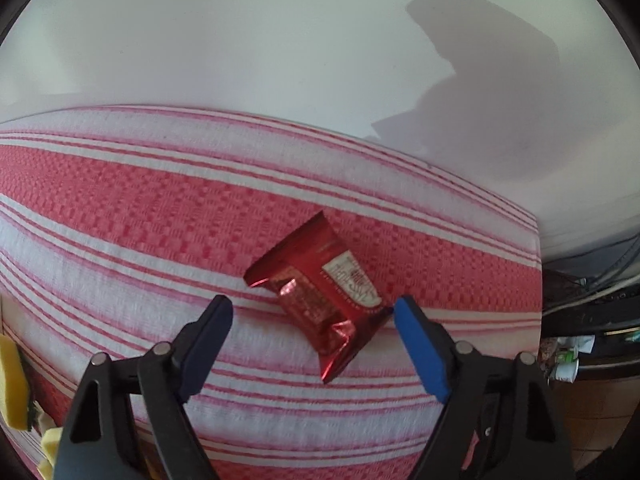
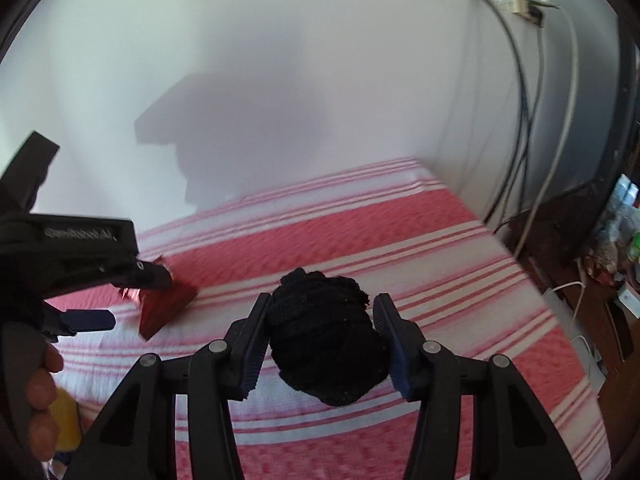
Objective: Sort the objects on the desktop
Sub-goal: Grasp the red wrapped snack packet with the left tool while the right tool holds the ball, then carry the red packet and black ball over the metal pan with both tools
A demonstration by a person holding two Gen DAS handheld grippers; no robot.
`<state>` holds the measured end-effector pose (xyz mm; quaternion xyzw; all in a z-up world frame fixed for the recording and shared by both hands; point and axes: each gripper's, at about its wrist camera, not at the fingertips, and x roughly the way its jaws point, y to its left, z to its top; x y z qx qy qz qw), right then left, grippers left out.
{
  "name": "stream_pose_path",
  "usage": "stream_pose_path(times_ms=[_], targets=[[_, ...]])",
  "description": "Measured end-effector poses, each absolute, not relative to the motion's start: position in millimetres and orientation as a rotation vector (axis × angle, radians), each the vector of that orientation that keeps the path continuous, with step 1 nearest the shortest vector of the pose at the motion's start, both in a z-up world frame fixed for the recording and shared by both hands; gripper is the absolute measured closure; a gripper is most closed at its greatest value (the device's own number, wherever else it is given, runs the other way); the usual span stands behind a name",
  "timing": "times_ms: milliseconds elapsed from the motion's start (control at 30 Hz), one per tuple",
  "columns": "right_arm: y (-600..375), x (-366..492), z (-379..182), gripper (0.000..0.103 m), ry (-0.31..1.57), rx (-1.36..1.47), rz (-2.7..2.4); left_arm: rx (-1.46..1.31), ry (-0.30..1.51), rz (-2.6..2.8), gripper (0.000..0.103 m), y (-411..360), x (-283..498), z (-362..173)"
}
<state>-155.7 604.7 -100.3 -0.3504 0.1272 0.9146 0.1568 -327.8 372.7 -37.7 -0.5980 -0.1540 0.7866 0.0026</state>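
My left gripper point(image 1: 312, 312) gapes around the red packet point(image 1: 320, 296) at twelve o'clock; my right gripper point(image 2: 320, 312) clamps the black bundle point(image 2: 326, 340).

A: Quick count, what's on the striped cloth point(image 1: 120, 208)?
B: 1 red foil snack packet point(image 1: 320, 300), toward the cloth's right edge. 1 black fabric bundle point(image 2: 324, 340), approx mid-cloth.
A: Yellow bits?
B: 2 yellow pieces point(image 1: 12, 384) in sight at the left edge, maybe 3; can't tell what they are.
A: Grippers?
B: 2, i.e. left gripper point(image 1: 312, 312) & right gripper point(image 2: 320, 320). Cloth: 1.
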Motion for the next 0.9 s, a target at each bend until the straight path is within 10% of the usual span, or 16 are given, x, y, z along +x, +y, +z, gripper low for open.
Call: stream_pose_path(times_ms=[467, 667, 900], targets=[[641, -157, -104, 0.049, 0.537, -0.986, 2.521, -1.866, -0.228, 2.743, 0.013, 417, -312, -37], [643, -151, -100, 0.049, 0.556, -0.965, 2.501, -1.764, -0.081, 2.628, 0.059, 414, -305, -23], [650, -151, -101, 0.049, 0.564, -0.918, 2.498, -1.592, -0.371, 2.450, 0.061, 365, -303, 11]])
